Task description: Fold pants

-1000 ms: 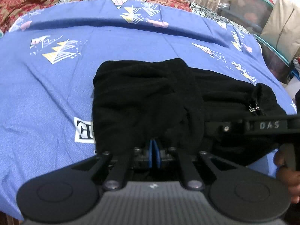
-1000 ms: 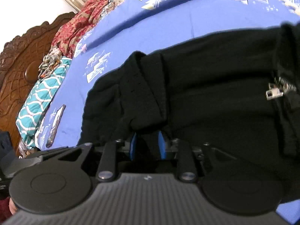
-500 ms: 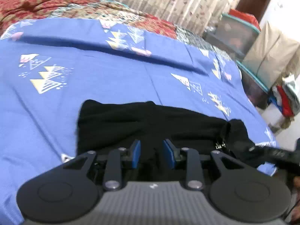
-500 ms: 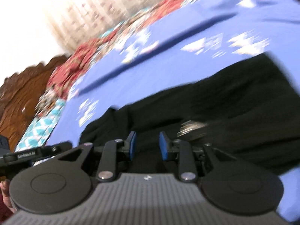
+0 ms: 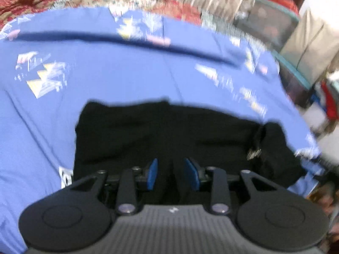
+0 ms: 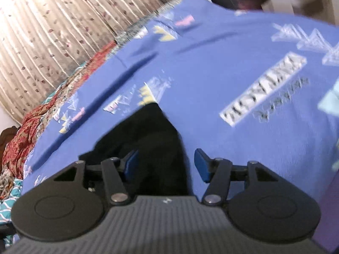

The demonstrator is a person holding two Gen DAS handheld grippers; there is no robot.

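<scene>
Pants (image 5: 169,135) folded on bed (image 5: 127,74). Left gripper (image 5: 170,176), right gripper (image 6: 166,165): jaws just opening, released, nothing clamped. Risk: pad snags cloth on retreat, fold drags open.

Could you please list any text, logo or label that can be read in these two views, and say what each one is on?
None can be read for certain.
White block with dark capitals on the blue bedsheet, right wrist view: blurred.
Smaller dark line below it: blurred.
White patch beside the black pants, left wrist view: cut off.
Small white mark on each gripper body: a logo, no letters.
</scene>
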